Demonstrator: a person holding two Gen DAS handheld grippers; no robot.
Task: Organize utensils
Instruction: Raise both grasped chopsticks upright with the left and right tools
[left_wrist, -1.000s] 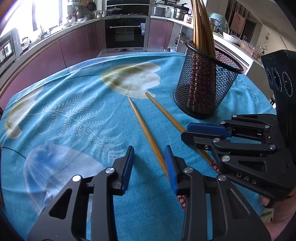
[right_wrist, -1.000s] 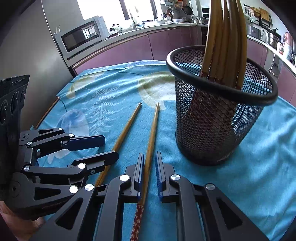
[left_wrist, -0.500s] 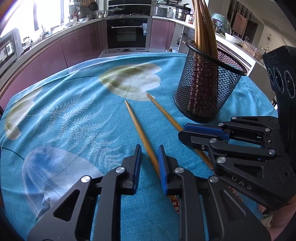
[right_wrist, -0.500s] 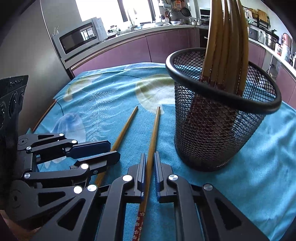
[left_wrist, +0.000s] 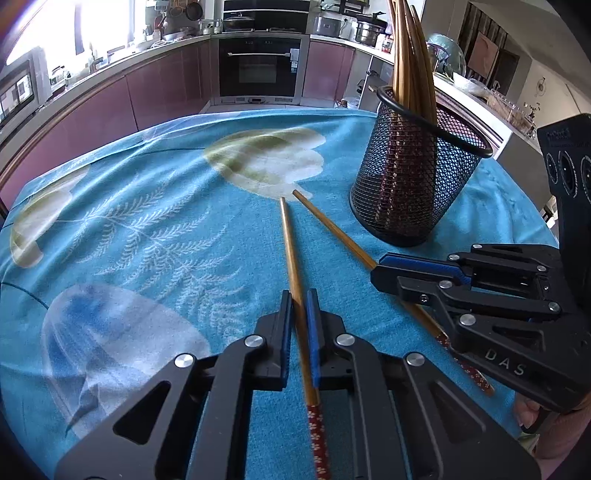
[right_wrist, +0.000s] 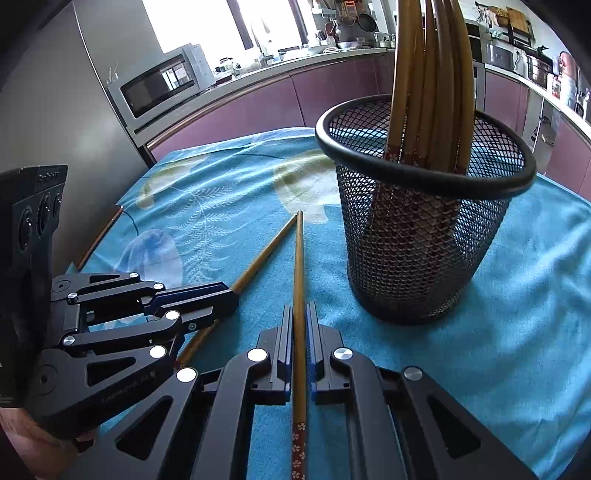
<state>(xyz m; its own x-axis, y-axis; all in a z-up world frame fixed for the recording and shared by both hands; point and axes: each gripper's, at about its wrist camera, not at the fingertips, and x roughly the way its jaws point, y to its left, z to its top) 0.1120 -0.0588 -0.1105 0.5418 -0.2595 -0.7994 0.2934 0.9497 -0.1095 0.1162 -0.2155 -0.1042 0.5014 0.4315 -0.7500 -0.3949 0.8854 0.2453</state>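
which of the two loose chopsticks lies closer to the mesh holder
The chopstick clamped in the right gripper lies nearer the black mesh holder; the left gripper's chopstick lies farther out on the cloth.

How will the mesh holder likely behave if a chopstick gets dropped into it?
The mesh holder looks light, open wire. Its chopsticks stand far above its rim, so it may be top-heavy. The tablecloth probably resists sliding.

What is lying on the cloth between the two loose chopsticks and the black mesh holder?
Nothing: in the right wrist view, only bare blue tablecloth separates the nearer chopstick from the mesh holder.
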